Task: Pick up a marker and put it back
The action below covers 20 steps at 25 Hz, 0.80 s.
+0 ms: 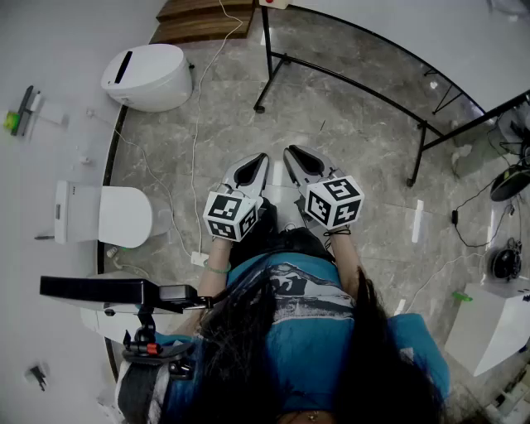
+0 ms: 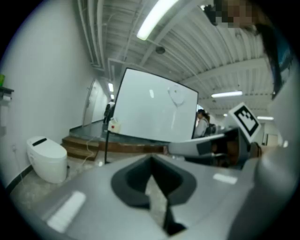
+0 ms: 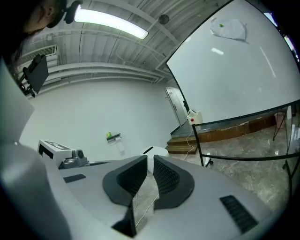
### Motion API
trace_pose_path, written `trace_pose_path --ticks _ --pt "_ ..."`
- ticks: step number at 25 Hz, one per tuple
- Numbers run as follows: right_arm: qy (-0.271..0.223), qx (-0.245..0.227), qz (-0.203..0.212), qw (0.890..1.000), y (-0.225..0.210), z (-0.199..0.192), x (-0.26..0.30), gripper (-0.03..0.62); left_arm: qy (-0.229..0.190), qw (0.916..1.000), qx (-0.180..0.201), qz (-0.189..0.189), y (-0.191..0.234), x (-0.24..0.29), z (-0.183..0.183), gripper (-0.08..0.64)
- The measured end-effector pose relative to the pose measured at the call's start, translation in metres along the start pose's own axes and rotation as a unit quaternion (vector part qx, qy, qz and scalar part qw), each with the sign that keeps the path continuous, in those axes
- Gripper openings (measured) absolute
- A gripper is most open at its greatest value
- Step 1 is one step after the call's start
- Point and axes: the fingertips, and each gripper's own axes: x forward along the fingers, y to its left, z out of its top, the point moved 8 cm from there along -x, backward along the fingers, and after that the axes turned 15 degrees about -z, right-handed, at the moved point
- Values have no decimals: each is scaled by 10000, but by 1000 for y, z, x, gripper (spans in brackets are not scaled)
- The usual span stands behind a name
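I can make out no marker in any view. The left gripper (image 1: 262,157) and the right gripper (image 1: 289,151) are held side by side at waist height over the marble floor, pointing toward a whiteboard (image 1: 414,33) on a black stand (image 1: 348,83). In the left gripper view the left gripper (image 2: 152,158) has its jaw tips together with nothing between them, and the whiteboard (image 2: 154,110) stands ahead. In the right gripper view the right gripper (image 3: 150,157) is shut and empty, its ribbed pads (image 3: 165,177) almost touching, with the whiteboard (image 3: 234,70) to its right.
A white toilet (image 1: 149,76) stands far left, another toilet (image 1: 116,217) nearer along the wall. Wooden steps (image 1: 203,21) lie beyond. Cables run across the floor (image 1: 195,141). A small wall shelf with a green item (image 3: 112,136) hangs at left. A white box (image 1: 489,323) sits right.
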Motion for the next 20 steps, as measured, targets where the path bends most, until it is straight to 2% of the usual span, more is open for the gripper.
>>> trace_pose_path --ticks 6,12,20 --pt "37 -28 20 10000 0 7 23 46 -24 10000 -46 -19 21 6 3 2" --pt "118 -38 -32 9999 -7 20 64 46 -2 9999 -104 -64 61 23 11 3" --pt "227 -16 -166 9996 -11 56 160 46 21 9998 -133 -171 167 58 44 3"
